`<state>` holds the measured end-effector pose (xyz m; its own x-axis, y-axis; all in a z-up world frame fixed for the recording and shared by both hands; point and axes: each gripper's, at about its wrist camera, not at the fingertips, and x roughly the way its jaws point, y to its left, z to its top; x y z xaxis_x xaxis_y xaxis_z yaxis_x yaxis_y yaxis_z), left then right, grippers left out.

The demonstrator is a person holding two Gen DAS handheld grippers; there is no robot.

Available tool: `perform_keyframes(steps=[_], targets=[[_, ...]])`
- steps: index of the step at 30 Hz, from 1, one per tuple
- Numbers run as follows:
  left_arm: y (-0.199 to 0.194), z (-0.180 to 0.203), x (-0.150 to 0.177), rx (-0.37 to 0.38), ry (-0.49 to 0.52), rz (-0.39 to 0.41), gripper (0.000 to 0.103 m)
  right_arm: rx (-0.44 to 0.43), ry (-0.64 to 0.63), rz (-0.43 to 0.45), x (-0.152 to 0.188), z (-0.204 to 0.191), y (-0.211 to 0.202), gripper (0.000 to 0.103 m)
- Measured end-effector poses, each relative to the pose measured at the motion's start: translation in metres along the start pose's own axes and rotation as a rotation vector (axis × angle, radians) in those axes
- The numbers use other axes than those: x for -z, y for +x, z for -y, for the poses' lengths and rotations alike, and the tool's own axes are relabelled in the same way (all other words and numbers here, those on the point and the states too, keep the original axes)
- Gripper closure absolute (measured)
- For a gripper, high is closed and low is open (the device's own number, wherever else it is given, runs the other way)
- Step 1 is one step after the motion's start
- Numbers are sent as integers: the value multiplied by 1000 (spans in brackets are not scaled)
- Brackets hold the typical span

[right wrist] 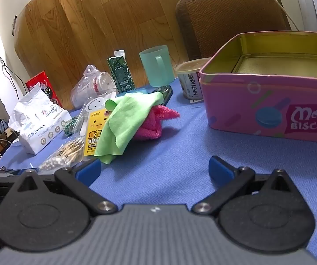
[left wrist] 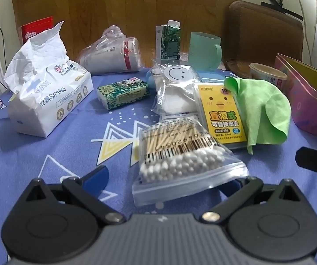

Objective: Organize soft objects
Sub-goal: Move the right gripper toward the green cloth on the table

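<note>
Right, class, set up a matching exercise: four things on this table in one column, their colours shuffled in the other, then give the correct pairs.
Things:
1. cloth
2. biscuit tin
3. mug
4. tissue pack

Colours:
A. white
B. green
C. pale teal
D. pink outside, gold inside

Pairs: 1-B, 2-D, 3-C, 4-A

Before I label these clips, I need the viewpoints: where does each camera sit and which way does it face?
Left wrist: on the left gripper, angled down at the cotton swab bag; open jaws show.
Right wrist: on the right gripper, facing bare tablecloth and pink tin; open jaws show.
Shared: green cloth, tissue pack.
</note>
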<state>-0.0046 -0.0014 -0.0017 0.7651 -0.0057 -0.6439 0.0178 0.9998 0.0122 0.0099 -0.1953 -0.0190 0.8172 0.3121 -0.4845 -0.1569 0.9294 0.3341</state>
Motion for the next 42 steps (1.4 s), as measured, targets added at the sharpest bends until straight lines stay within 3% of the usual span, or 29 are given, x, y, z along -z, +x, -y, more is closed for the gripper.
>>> perform_keyframes(steps=[9, 14, 22, 26, 31, 39, 40, 41, 42], targets=[[-6, 0, 2, 26, 5, 7, 0, 9, -10, -2, -1, -2, 0, 0], [-11, -13, 3, 92, -64, 37, 0, 17, -21, -7, 0, -3, 2, 0], [-11, -22, 3, 133, -122, 59, 0, 26, -39, -11, 0, -5, 3, 0], [-17, -38, 6, 169, -216, 98, 0, -9, -26, -9, -2, -2, -1, 0], [-24, -50, 7, 175, -286, 166, 3, -36, -69, 56, -17, -5, -10, 17], [-29, -34, 8, 145, -185, 192, 11, -43, -197, 53, -42, -22, 18, 42], [-30, -33, 8, 149, -179, 197, 12, -43, -217, 53, -42, -25, 21, 48], [-32, -35, 10, 158, -175, 204, 12, -42, -245, 41, -42, -29, 26, 69], [-33, -35, 11, 165, -173, 211, 12, -40, -265, 34, -42, -32, 27, 82]])
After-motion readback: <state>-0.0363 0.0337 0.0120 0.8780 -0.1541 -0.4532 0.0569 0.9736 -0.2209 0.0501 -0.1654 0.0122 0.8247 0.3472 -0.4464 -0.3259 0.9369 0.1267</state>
